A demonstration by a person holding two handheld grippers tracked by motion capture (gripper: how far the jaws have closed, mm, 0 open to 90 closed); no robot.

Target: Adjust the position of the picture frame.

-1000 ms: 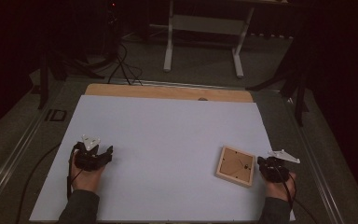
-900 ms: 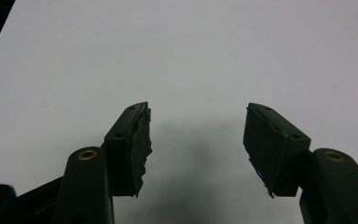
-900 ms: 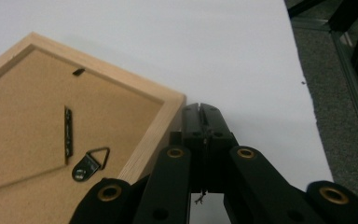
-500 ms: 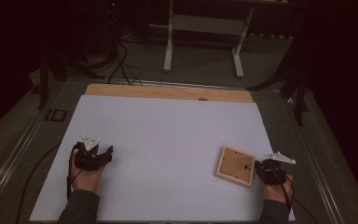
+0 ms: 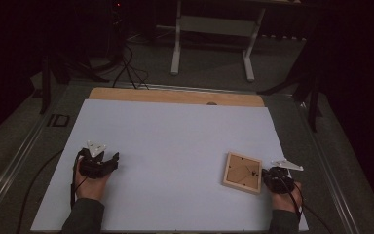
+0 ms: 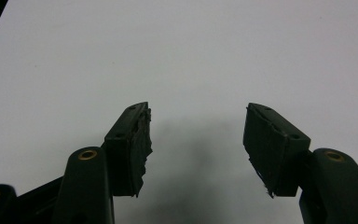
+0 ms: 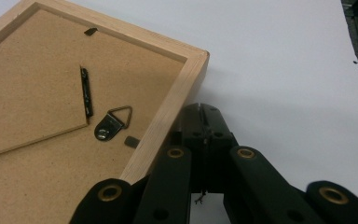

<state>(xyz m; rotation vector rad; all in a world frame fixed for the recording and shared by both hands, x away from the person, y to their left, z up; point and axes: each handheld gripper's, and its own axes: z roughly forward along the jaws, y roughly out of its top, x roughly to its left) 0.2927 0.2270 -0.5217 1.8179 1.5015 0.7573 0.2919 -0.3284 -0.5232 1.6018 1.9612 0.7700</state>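
Observation:
A light wooden picture frame [image 5: 242, 171] lies face down on the white sheet at the right, its brown backing board and a small metal hanger [image 7: 114, 120] facing up. My right gripper [image 5: 266, 176] rests just right of it with its jaws shut and nothing between them. In the right gripper view the tips of the right gripper [image 7: 204, 112] sit close beside the frame [image 7: 170, 112] and its outer wooden edge. My left gripper [image 5: 112, 161] lies on the sheet at the left, far from the frame. The left gripper [image 6: 196, 135] is open over bare sheet.
The white sheet [image 5: 175, 141] covers most of the table, with a wooden strip [image 5: 175, 96] showing at its far edge. Metal rails run along both table sides. Beyond the table stand a white stand's legs [image 5: 177, 48] and floor cables [image 5: 126, 68].
My right gripper has edged slightly left toward the frame. The frame and the left gripper have stayed in place.

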